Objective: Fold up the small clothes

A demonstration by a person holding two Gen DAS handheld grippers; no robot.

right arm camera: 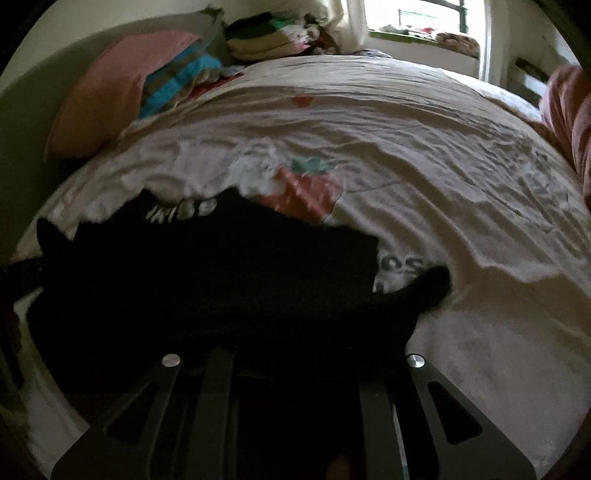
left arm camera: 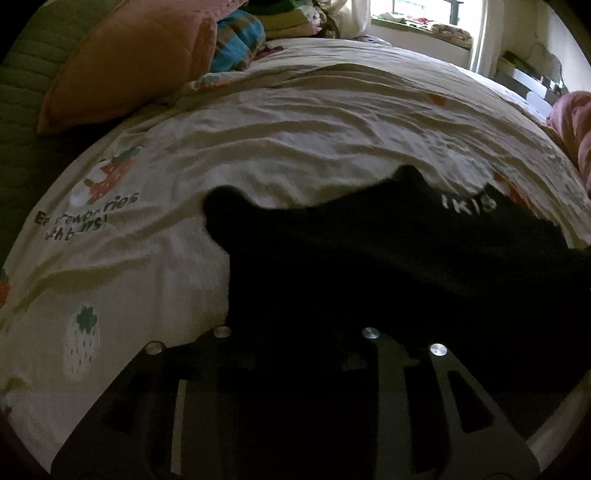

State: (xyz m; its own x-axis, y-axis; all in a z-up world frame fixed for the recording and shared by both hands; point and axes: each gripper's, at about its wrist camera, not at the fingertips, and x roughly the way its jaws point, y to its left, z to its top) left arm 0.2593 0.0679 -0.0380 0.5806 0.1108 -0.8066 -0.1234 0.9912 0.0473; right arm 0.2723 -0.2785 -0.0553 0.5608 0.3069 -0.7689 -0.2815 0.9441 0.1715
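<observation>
Both tongs (left arm camera: 295, 332) (right arm camera: 295, 343) vanish under a black garment (left arm camera: 369, 266), grip unclear, on a strawberry-print bedsheet (left arm camera: 258, 147) near a window (left arm camera: 424, 14).

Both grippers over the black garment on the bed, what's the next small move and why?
Probably lower the black garment flat onto the bedsheet and smooth it. It drapes over both grippers, hiding the fingertips, and its near part looks lifted while the lettered far edge already lies on the sheet. Whether the left gripper grips it cannot be seen.

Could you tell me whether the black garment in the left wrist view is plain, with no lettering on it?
No, the black garment carries white lettering near its far edge, above the strawberry-print bedsheet.
</observation>
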